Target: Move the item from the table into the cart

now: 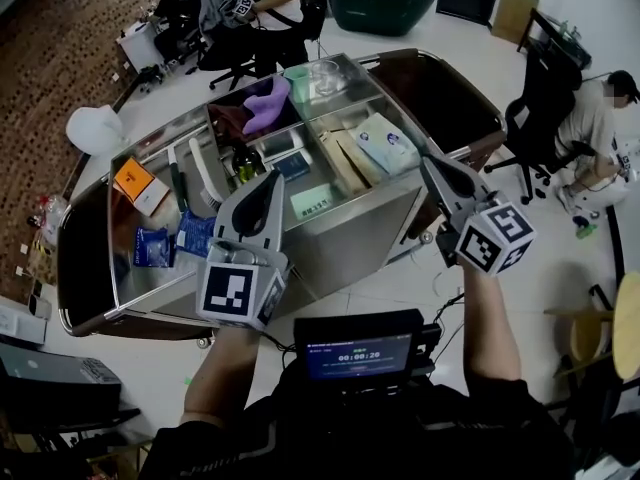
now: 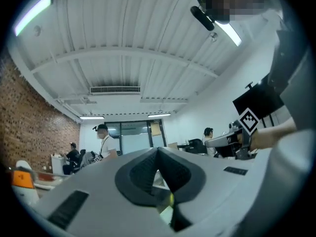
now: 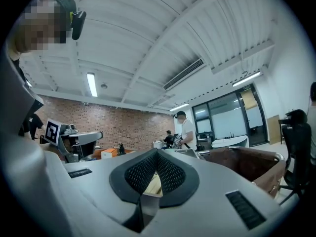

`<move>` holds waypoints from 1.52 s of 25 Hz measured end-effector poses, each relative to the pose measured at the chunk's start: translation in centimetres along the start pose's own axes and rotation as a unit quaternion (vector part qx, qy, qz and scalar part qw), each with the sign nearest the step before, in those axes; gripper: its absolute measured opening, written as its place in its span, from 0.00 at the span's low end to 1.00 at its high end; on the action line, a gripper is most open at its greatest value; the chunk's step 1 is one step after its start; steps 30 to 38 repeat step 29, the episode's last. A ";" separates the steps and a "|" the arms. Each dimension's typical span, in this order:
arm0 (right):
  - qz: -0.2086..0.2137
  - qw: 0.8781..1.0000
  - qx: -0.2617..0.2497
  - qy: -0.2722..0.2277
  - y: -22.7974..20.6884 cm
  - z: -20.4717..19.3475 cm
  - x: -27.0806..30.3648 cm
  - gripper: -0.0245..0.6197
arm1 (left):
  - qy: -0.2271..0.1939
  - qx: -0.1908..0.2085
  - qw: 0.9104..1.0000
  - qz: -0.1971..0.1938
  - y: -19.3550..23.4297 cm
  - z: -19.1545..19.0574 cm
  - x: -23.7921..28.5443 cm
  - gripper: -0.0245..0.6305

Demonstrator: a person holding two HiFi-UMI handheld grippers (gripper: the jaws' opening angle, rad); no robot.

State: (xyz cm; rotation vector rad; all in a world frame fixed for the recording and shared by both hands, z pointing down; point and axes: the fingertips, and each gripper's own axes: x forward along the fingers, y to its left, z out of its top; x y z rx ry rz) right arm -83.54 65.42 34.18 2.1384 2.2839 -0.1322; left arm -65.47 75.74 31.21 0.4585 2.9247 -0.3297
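A steel unit [image 1: 350,240] with several top compartments stands in front of me in the head view. On it lie an orange box [image 1: 133,180], blue packets [image 1: 155,246], a purple item [image 1: 268,103], a clear bowl [image 1: 325,73], brown packets [image 1: 345,158] and a white-blue pouch [image 1: 388,143]. My left gripper [image 1: 265,180] hovers over the unit's near left part, shut and empty. Its jaws meet at the tip [image 2: 158,149]. My right gripper [image 1: 428,160] is raised at the unit's near right corner, also shut with nothing held [image 3: 158,151].
Dark brown bins close the unit's two ends, right [image 1: 450,98] and left [image 1: 80,258]. People sit at desks at the back [image 1: 240,8] and on an office chair at right [image 1: 590,118]. A green tub [image 1: 382,3] stands behind. Light tiled floor surrounds the unit.
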 end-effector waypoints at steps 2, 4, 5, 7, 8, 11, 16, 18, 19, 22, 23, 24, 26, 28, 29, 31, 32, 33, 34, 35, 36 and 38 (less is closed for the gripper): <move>-0.001 1.000 -0.006 0.002 0.0 -0.4 -0.2 0.05 | 0.004 0.018 1.000 0.005 -0.4 -0.5 0.1 0.04; -0.001 1.000 -0.012 0.009 0.1 -0.8 -0.3 0.05 | 0.009 0.009 1.000 0.002 -0.8 -1.0 0.1 0.04; 0.000 1.000 -0.012 0.010 0.2 -1.0 -0.3 0.05 | 0.012 0.002 1.000 0.001 -0.8 -1.3 0.2 0.04; 0.001 1.000 -0.010 0.008 0.2 -0.9 -0.3 0.05 | 0.015 -0.009 1.000 0.001 -0.8 -1.6 0.2 0.04; 0.002 1.000 -0.008 0.007 0.2 -0.9 -0.3 0.05 | 0.016 -0.013 1.000 0.001 -0.8 -1.8 0.3 0.04; 0.003 1.000 -0.010 0.008 0.3 -0.9 -0.2 0.05 | 0.020 -0.021 1.000 0.000 -1.0 -2.3 0.3 0.04; 0.001 1.000 -0.011 0.007 0.4 -0.8 -0.4 0.05 | 0.019 -0.022 1.000 0.000 -1.0 -2.5 0.4 0.04; 0.000 1.000 -0.013 0.007 0.5 -0.8 -0.4 0.05 | 0.021 -0.025 0.999 -0.002 -1.0 -2.7 0.5 0.04; 0.001 1.000 -0.015 0.007 0.5 -0.8 -0.4 0.05 | 0.021 -0.029 0.999 -0.002 -1.0 -2.9 0.4 0.04; 0.002 1.000 -0.019 0.007 0.8 -0.8 -0.4 0.05 | 0.017 -0.038 0.999 -0.001 -1.2 -2.7 0.3 0.04; 0.002 1.000 -0.019 0.007 0.9 -0.8 -0.5 0.05 | 0.017 -0.040 0.999 -0.003 -1.3 -2.7 0.3 0.04; 0.001 1.000 -0.020 0.007 1.0 -0.8 -0.6 0.05 | 0.018 -0.043 0.999 -0.003 -1.3 -2.7 0.3 0.04; 0.000 1.000 -0.018 0.006 1.1 -0.7 -0.7 0.05 | 0.021 -0.052 0.998 0.000 -1.1 -3.0 0.1 0.04; -0.001 1.000 -0.017 0.006 1.2 -0.6 -0.9 0.05 | 0.024 -0.061 0.998 0.002 -0.9 -3.2 -0.1 0.04; -0.002 1.000 -0.017 0.006 1.3 -0.6 -1.0 0.05 | 0.025 -0.064 0.998 0.003 -0.8 -3.3 -0.2 0.04; -0.002 1.000 -0.017 0.006 1.3 -0.6 -1.0 0.05 | 0.025 -0.064 0.998 0.003 -0.8 -3.3 -0.2 0.04; -0.002 1.000 -0.017 0.006 1.3 -0.6 -1.0 0.05 | 0.025 -0.064 0.998 0.003 -0.8 -3.3 -0.2 0.04; -0.002 1.000 -0.017 0.006 1.3 -0.6 -1.0 0.05 | 0.025 -0.064 0.998 0.003 -0.8 -3.3 -0.2 0.04; -0.002 1.000 -0.017 0.006 1.3 -0.6 -1.0 0.05 | 0.025 -0.064 0.998 0.003 -0.8 -3.3 -0.2 0.04; -0.002 1.000 -0.017 0.006 1.3 -0.6 -1.0 0.05 | 0.025 -0.064 0.998 0.003 -0.8 -3.3 -0.2 0.04; -0.002 1.000 -0.017 0.006 1.3 -0.6 -1.0 0.05 | 0.025 -0.064 0.998 0.003 -0.8 -3.3 -0.2 0.04; -0.002 1.000 -0.017 0.006 1.3 -0.6 -1.0 0.05 | 0.025 -0.064 0.998 0.003 -0.8 -3.3 -0.2 0.04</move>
